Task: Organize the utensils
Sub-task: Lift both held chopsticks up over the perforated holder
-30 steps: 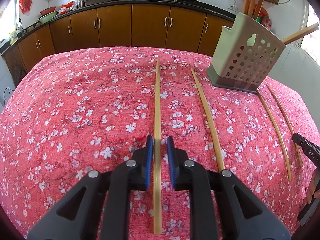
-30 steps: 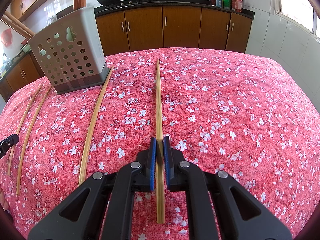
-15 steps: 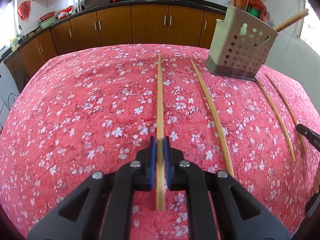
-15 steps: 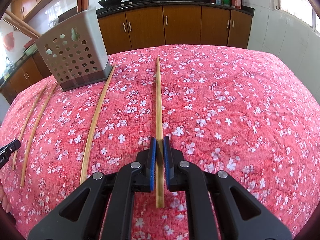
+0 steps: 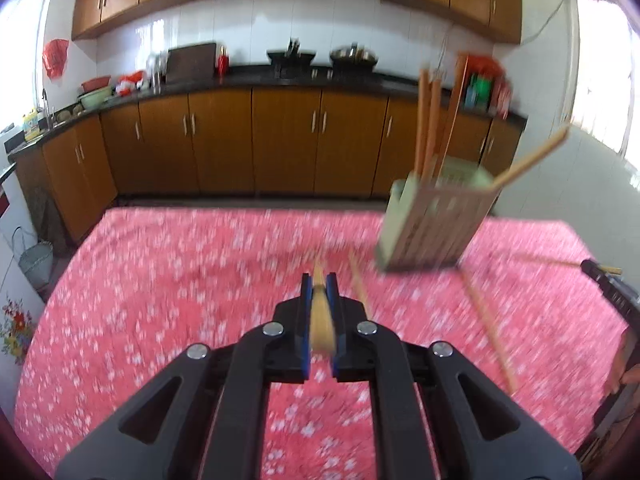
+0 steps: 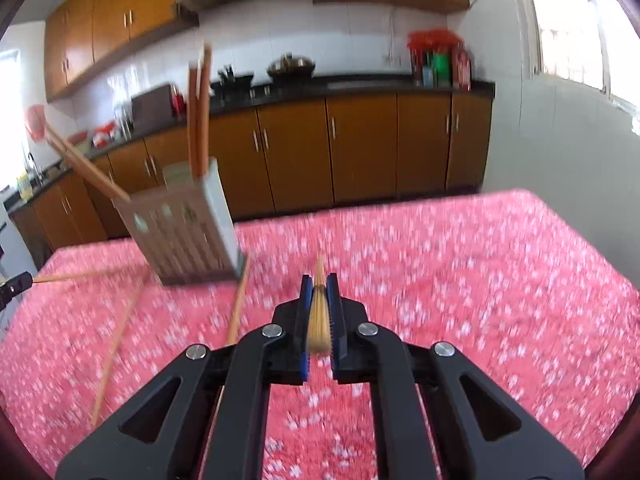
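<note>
Your left gripper [image 5: 319, 286] is closed on a chopstick [image 5: 322, 320], low in the frame's centre, lifted off the red flowered surface [image 5: 180, 280]. Your right gripper [image 6: 319, 286] likewise pinches a chopstick [image 6: 319, 320]. The holder [image 5: 432, 226] stands tilted at middle right of the left view, sticks poking out. Two loose chopsticks [image 5: 486, 316] lie below it. Both views are blurred.

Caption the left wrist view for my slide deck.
Left gripper shut on a chopstick, lifted above the floral tablecloth.
</note>
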The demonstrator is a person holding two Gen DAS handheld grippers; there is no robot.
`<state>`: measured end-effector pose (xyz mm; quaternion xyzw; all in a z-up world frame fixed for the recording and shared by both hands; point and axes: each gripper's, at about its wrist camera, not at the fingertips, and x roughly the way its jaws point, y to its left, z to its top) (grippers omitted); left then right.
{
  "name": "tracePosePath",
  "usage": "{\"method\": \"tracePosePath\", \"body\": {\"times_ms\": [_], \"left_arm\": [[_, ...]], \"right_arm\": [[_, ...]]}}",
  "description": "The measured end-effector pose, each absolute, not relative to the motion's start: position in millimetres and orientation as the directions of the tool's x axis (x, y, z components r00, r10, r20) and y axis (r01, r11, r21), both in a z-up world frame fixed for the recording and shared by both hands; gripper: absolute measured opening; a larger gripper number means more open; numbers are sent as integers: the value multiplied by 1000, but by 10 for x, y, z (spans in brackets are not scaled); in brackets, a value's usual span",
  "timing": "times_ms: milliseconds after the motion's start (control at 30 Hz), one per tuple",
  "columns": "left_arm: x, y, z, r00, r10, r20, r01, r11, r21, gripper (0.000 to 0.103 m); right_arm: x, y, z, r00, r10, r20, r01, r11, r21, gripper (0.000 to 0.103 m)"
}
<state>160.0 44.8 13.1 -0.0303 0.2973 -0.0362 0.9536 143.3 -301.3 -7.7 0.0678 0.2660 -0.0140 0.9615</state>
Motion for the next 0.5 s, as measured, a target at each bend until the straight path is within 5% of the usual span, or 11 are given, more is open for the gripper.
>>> {"method": "tracePosePath", "body": {"times_ms": [500], "left_arm": [[1461,250,935,864,-243,-441,215,970,-114,8]], "right_arm": [[1352,-2866,773,931,145,-335,-84,978,190,8]]}}
